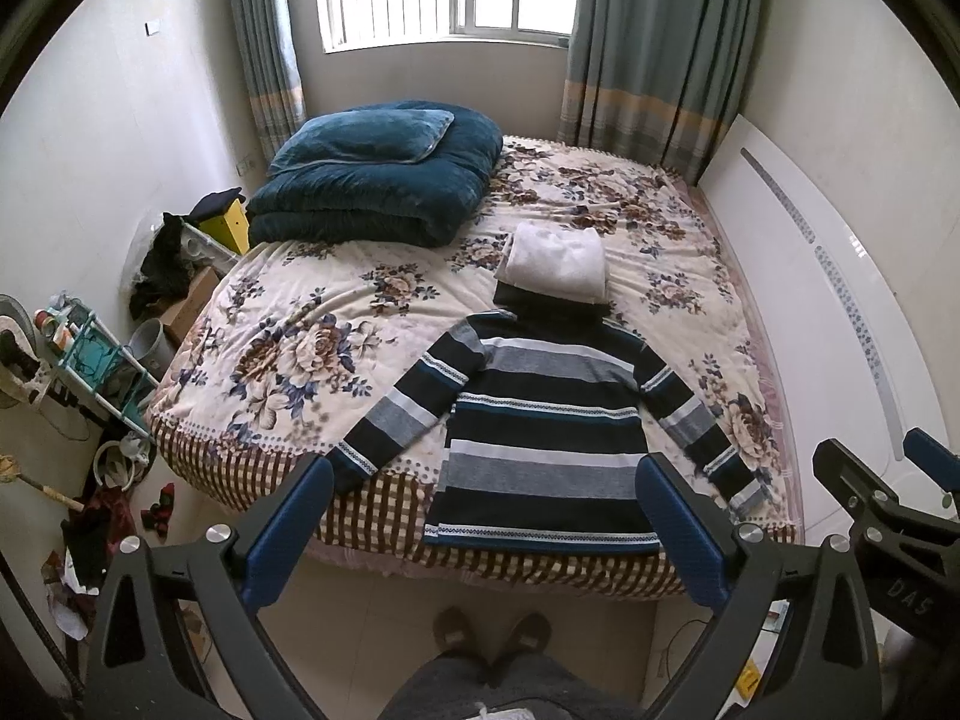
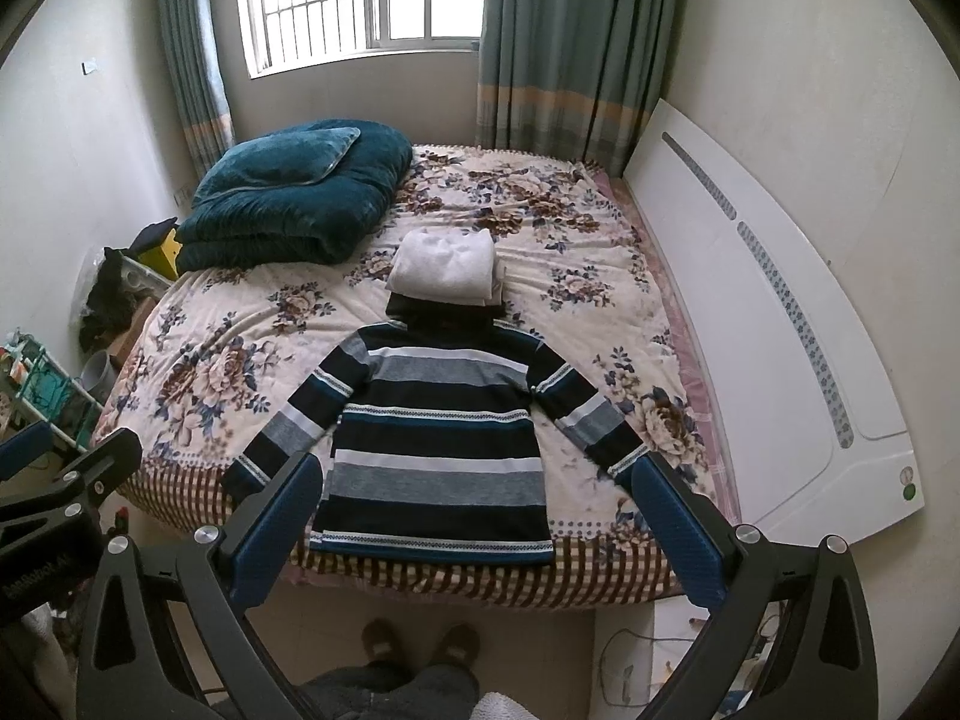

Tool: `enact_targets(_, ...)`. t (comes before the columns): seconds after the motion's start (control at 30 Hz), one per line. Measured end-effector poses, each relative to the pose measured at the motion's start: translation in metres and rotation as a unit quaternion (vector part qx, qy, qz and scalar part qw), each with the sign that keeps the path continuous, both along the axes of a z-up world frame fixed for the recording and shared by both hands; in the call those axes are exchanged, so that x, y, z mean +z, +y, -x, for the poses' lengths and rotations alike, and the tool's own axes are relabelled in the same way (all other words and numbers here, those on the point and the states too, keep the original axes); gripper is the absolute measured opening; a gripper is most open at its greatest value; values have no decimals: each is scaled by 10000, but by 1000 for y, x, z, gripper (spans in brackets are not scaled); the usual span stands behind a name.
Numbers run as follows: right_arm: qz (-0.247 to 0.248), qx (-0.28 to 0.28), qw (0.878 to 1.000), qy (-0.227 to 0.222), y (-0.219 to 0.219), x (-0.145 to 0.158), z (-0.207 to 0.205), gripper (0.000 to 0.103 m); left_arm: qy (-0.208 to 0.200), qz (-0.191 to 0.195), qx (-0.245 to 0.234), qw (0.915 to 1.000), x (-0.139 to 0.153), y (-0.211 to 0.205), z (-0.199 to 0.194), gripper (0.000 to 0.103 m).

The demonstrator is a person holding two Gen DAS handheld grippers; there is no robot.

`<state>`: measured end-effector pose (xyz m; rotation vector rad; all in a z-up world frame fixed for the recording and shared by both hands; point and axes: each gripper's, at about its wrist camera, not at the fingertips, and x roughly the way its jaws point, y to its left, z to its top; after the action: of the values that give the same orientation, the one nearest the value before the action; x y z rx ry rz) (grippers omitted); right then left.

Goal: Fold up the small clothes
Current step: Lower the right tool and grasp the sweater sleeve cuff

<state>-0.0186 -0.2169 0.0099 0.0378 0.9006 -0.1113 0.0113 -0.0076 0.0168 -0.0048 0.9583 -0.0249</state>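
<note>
At the foot of the wide bed with a cream floral quilt (image 1: 312, 324), both grippers hang raised above the floor, aimed forward and slightly down over the mattress edge (the person's slippered feet show below them). The left gripper (image 1: 486, 531) has its blue-padded fingers (image 1: 288, 534) spread wide, holding nothing; the right gripper (image 2: 480, 531) is likewise wide apart and empty, and its black frame shows at the right edge of the left view. Spread flat on the near part of the quilt lies a navy, grey, white and teal striped knit sweater (image 2: 438, 450), sleeves angled outward and down to each side, hem touching the checked border. Its long axis runs from foot toward the window, dark collar pointing away. Just past the collar, touching it, sits a folded white garment (image 2: 447, 267). A folded teal plush blanket (image 1: 372, 186) lies at the far left.
</note>
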Motion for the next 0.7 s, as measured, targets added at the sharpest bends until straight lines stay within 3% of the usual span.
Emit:
enact_targets(0.13,-59,-122,9999,59,11,0,-10,103,-101,-134,-18,9999,-6,-11,-16,103)
enact_targets(0.3,-350,-678,9967,267,-20,-49,-28,103,-375,-398,-73,9985,-40,-21,-53,103)
enact_targets(0.4,-368,-1354,9891,435,-58,-92,-41,103,-420,-577,-150,9973,-75,-22,-80,103)
enact_targets(0.53,-621,-2275,9690,732,-131,-154,-50,103,-61,-620,-245,9978,-129,-37,-125,103)
enact_targets(0.7,-859,-3408,9268,1323,-241,-263,-53,103,484,-848,-349,9946,-206,-71,-183,103)
